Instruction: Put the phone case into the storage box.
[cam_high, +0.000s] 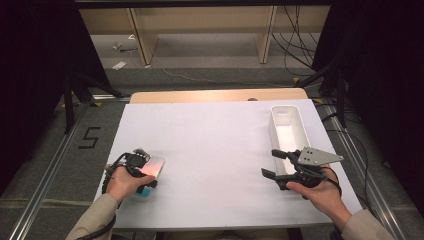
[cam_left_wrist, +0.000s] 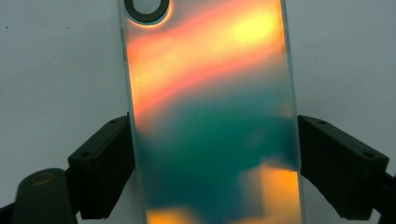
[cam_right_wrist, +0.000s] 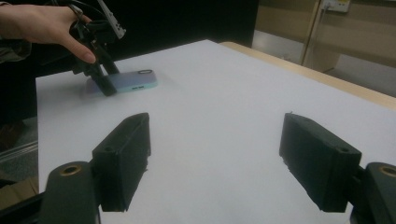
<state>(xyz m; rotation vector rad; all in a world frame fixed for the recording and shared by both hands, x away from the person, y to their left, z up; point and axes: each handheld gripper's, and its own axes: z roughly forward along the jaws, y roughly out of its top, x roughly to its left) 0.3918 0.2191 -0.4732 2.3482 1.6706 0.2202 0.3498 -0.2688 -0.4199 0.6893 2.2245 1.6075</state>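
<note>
At seven o'clock on the white table (cam_high: 215, 145), your left gripper (cam_high: 145, 172) straddles a phone (cam_left_wrist: 212, 116) that lies flat on its face, its iridescent back shining orange and teal. Seen from the left gripper view, its two black jaws flank the phone's long edges: the jaw at nine o'clock sits right against the edge, the one at three o'clock just beside it, and whether the pads press on the glass cannot be told. The phone's camera ring (cam_left_wrist: 145, 8) lies at the twelve o'clock end, away from the gripper. Your left hand (cam_high: 125, 182) grips the tool from the table's near edge.

At four o'clock, your right gripper (cam_high: 274, 164) hovers with its jaws spread wide and nothing between them, pointing toward nine o'clock across the bare sheet. Just beyond it, at two o'clock on the table, stands a long white bin (cam_high: 289, 131), its near end just beside those jaws. From the right gripper view, the phone lies well apart, at eleven o'clock.
</note>
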